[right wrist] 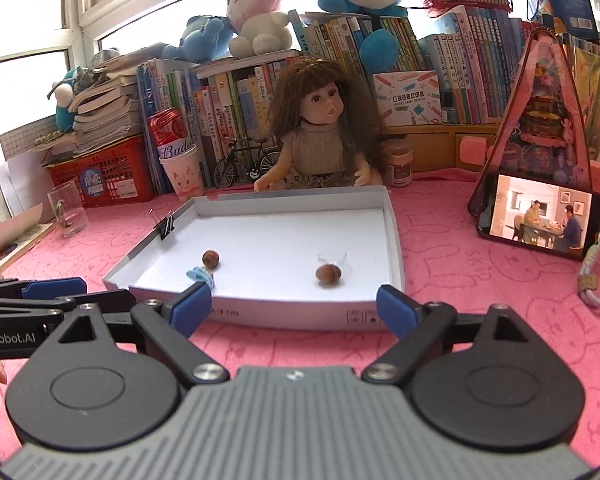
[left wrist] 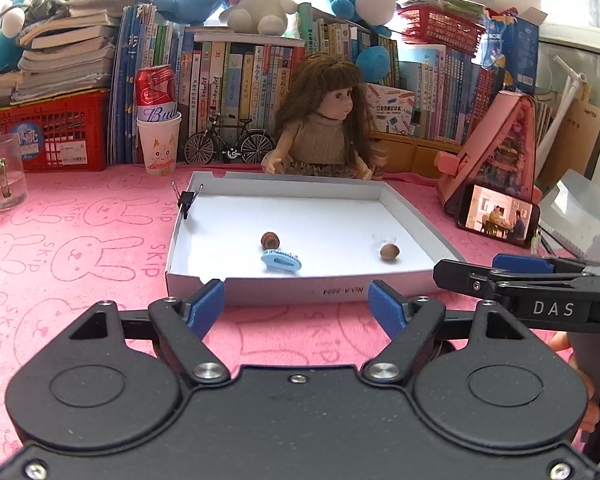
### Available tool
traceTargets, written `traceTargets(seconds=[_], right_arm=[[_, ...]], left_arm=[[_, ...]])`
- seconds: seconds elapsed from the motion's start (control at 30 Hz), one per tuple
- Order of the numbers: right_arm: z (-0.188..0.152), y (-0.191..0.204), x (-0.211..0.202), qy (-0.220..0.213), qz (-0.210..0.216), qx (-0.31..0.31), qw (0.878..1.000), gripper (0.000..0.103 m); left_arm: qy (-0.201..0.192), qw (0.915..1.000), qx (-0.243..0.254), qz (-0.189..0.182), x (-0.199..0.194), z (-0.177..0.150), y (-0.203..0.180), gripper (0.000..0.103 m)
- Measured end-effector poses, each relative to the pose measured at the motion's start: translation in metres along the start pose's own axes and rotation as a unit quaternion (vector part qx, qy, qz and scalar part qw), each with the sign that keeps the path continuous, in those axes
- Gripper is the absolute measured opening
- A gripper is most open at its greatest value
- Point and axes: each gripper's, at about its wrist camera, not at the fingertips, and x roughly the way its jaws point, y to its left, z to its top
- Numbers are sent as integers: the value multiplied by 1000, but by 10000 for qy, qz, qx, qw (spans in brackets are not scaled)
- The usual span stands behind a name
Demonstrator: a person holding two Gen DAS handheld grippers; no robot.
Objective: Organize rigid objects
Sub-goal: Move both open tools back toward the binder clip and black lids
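"Bud" shows on the red can [left wrist: 155, 94] (standing in a cup); "SKIP" dots the pink tabletop [left wrist: 80, 248]. Both claws, left [left wrist: 296, 306] and right [right wrist: 294, 308], gape empty, level before the tray [left wrist: 404, 208] holding two nuts [left wrist: 269, 240] and a blue clip [left wrist: 281, 260].

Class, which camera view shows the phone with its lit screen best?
The right wrist view: the phone appears large and whole, leaning against the pink house model. The left wrist view shows it smaller, near the edge.
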Motion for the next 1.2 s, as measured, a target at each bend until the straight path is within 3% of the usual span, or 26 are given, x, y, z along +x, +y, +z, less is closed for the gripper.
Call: traceTargets(seconds=[0.33,0.6,1.0,1.1,1.2], right_arm=[[-25,9,-15,-100,-49,-263,9996,96],[-41,12,-26,-276,-45,-330,9991,99],[-61,18,-29,-50,-119,-520,9986,99],[-65,20,-30,-26,-120,-573,9983,99],[-66,21,-32,-43,-173,-620,9979,98]], left_arm=[[68,9997,211,33,-9,-24,-7,78],[-107,9993,337,81,-23,-45,-8,79],[87,9990,393,206,-29,-65,-1,79],[188,9991,336,166,-29,-68,3,75],[250,9992,255,196,-30,-71,7,63]])
